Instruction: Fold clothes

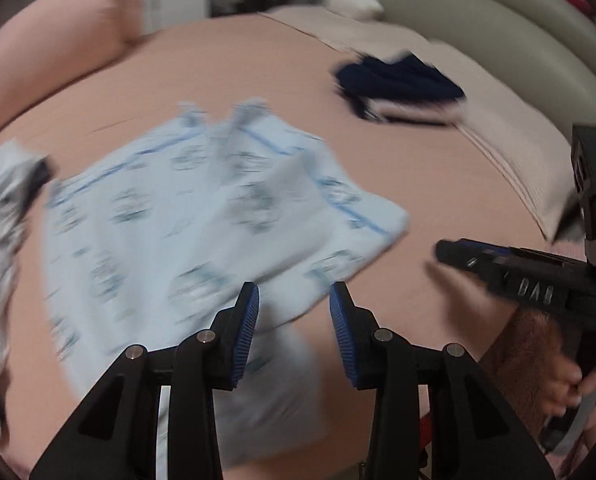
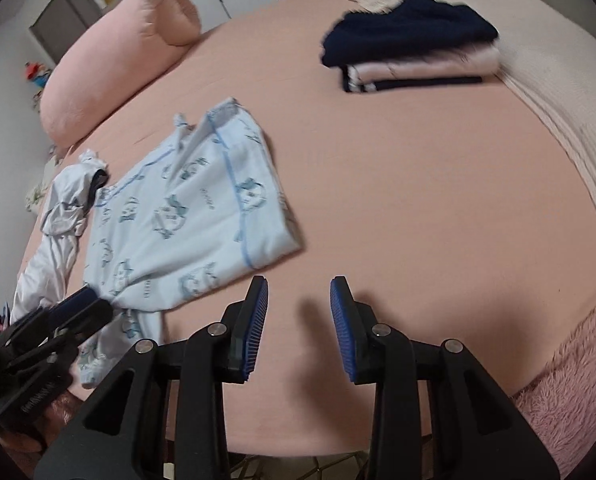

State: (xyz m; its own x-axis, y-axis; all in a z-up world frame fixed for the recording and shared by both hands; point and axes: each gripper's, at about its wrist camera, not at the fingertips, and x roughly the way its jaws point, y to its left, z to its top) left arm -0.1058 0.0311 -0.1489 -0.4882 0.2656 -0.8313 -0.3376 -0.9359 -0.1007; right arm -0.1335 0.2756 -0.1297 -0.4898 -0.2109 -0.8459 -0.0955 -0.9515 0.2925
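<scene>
You are holding the left gripper wide open with nothing between its blue ribbed pads, and the pale blue printed cotton garment is lying partly folded on the salmon-pink bed sheet just ahead of it and to its left. You are keeping the right gripper equally spread and empty above bare sheet, with that garment ahead to its left. A white crumpled garment is lying further left. The folded stack of navy and white clothes is sitting well ahead of the right gripper.
</scene>
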